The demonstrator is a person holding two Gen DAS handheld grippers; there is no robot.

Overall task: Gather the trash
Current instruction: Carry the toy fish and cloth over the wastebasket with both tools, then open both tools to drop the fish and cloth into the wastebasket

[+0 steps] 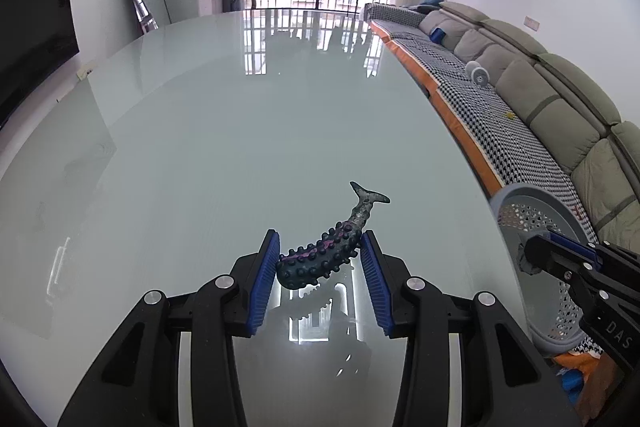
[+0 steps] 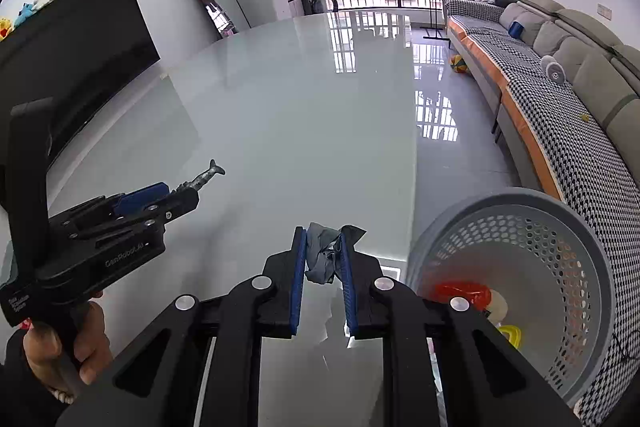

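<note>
The left gripper (image 1: 320, 247) holds a dark toy whale (image 1: 328, 251) with round bumps and purple marks between its two blue pads (image 1: 264, 279). The jaws are about half closed; the left pad presses on the head of the whale and the right pad touches its body near the tail. The whale lies slanted across the gap, with its head low on the left and its tail fin pointing up and to the right, past the fingertips. It is lifted above the glossy white table (image 1: 224, 147), and its reflection shows on the surface below. The right gripper (image 2: 323, 247) has its jaws nearly closed on a crumpled grey cloth scrap (image 2: 322, 255), which is squeezed between the blue pads and sticks out a little over the tips. In the right wrist view the left gripper is seen on the left side, with a hand (image 2: 60, 347) around its handle and the tail of the whale pointing forward from it. Just to the right of the right gripper, beside the table edge, stands a grey perforated basket (image 2: 560, 227). Inside the basket lie a red item (image 2: 464, 293), a white item (image 2: 498, 305) and a yellow item (image 2: 510, 335). Behind the basket a grey sofa (image 2: 580, 39) runs along the wall.
</note>
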